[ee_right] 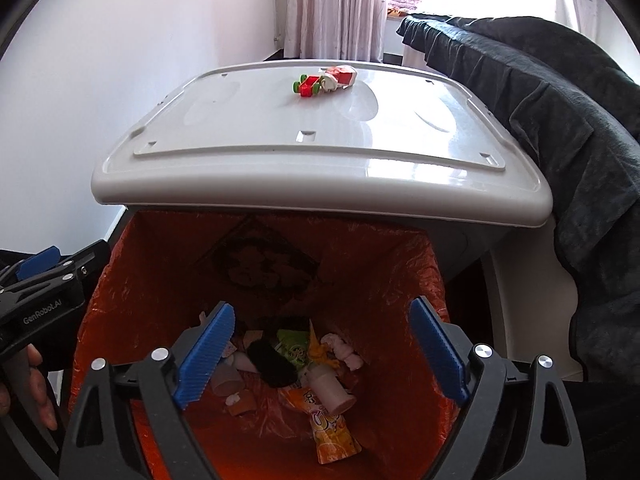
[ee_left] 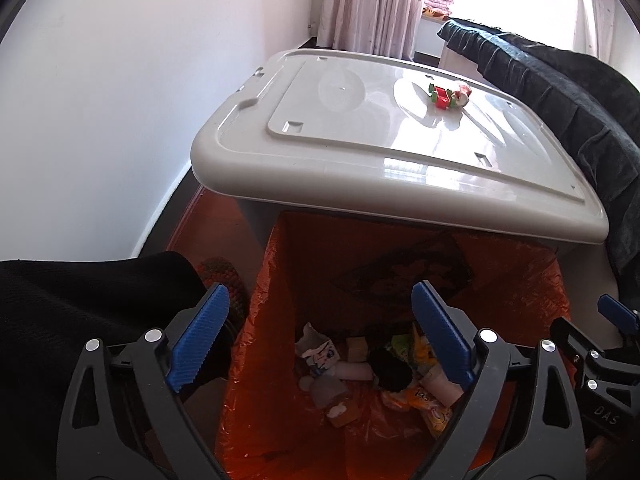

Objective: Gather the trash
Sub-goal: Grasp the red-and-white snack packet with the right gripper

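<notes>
Both grippers hang over the mouth of the orange-lined bin (ee_right: 400, 264), pointing steeply down into it. Left gripper (ee_left: 320, 336): jaws spread wide, nothing between the blue pads. Right gripper (ee_right: 322, 354): likewise wide apart and empty; only the bin's contents show through the gap. No earlier view to compare, so how the load got there is not noted. In the bottom of the bin lies a heap of trash (ee_right: 288, 372): an orange juice pouch (ee_right: 334, 428), a small white bottle (ee_right: 330, 390), a green wrapper (ee_right: 294, 346), a black lump, crumpled paper and tissue. Judgement: the bulk of the collecting looks done, and both claws look ready to go for more. Still out: on the grey lid (ee_right: 248, 128) of the storage box behind the bin sit a crumpled red-and-white wrapper (ee_right: 340, 75) and, touching it, a red toy car with green wheels (ee_right: 307, 85). The wrapper reads as remaining trash; whether the toy counts is unclear. A dark blanket (ee_right: 560, 128) is draped at right. The floor beyond the bin is mostly hidden, so other leftovers cannot be ruled out.
</notes>
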Available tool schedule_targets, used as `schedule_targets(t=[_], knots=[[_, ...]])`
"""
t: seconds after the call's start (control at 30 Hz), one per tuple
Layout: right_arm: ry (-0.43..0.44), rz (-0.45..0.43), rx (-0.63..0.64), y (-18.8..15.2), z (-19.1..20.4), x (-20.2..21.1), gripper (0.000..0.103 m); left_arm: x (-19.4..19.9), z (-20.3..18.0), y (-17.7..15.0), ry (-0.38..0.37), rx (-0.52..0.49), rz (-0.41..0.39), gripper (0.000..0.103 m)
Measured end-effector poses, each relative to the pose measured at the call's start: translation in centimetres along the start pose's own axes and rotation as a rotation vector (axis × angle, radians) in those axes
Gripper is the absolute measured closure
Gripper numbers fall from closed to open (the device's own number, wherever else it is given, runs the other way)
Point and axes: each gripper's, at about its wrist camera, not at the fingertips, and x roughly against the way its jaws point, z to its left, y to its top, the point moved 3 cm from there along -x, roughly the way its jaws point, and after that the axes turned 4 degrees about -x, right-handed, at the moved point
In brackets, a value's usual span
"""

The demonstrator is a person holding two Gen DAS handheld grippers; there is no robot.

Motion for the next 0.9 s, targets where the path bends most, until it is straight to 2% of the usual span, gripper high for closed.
schedule_targets(t=[0.43,0.57,0.63,0.77,0.9], knots=[[0.009,0.01,-0.019,0.4,-0.5,-0.5,0.014,-0.3,-0.5,0.2,-0.017,-0.015,0.01,0.012],[0.002,-0.014,-0.015,1.4,-0.8,-0.2,0.014,0.0,-0.7,1.2,-0.063,-0.002,-0.001,0.013],[-0.001,-0.037,-0.01,2.5,-1.1,0.2,0.014,0.4,-0.9,2.0,-0.096,0.0,-0.024,0.013],[-0.015,-0.097,-0.003,5.9,-1.6,0.7,0.012,0.8,-2.0,4.3,-0.115,-0.025,-0.066,0.013],[-0.024,-0.146,0.009,10.7,-2.2,-0.1,0.012,0.8,-3.5,7.3,-0.14,-0.042,-0.112,0.013]])
